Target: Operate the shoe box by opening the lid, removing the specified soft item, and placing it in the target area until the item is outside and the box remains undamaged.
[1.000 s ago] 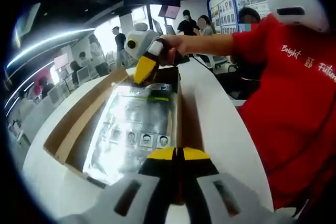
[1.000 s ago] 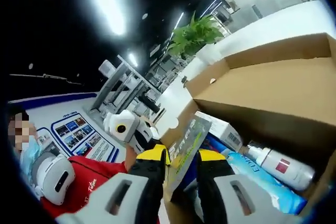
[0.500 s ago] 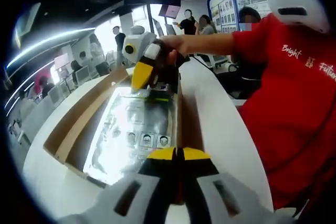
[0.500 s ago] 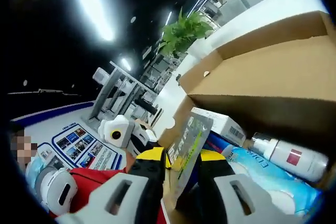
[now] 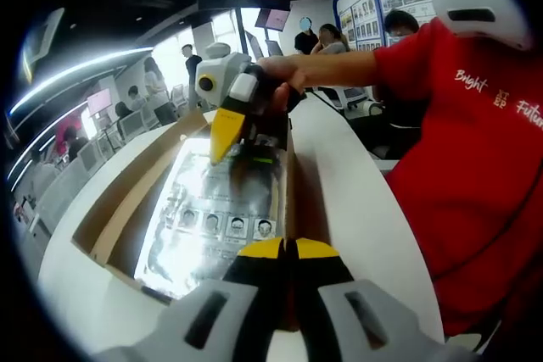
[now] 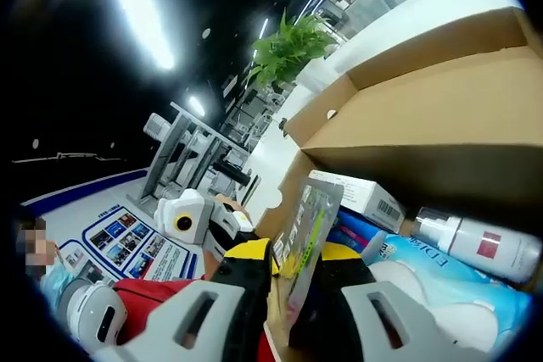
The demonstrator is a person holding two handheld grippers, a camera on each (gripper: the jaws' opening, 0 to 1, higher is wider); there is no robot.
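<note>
White curved counter [image 5: 356, 201] in a showroom, carrying an open cardboard shoe box [image 5: 127, 192] whose near wall is pinched between the closed jaws of the left gripper [image 5: 287, 250]. Inside lie a glossy flat packet [image 5: 216, 209] printed with small portrait panels, a blue pouch [image 6: 424, 273], a white carton [image 6: 356, 197] and a white bottle [image 6: 479, 247] with a red label. At the far end the right gripper [image 6: 293, 256] clamps the packet's edge; the person's red shirt [image 5: 475, 167] reads "Bright".
</note>
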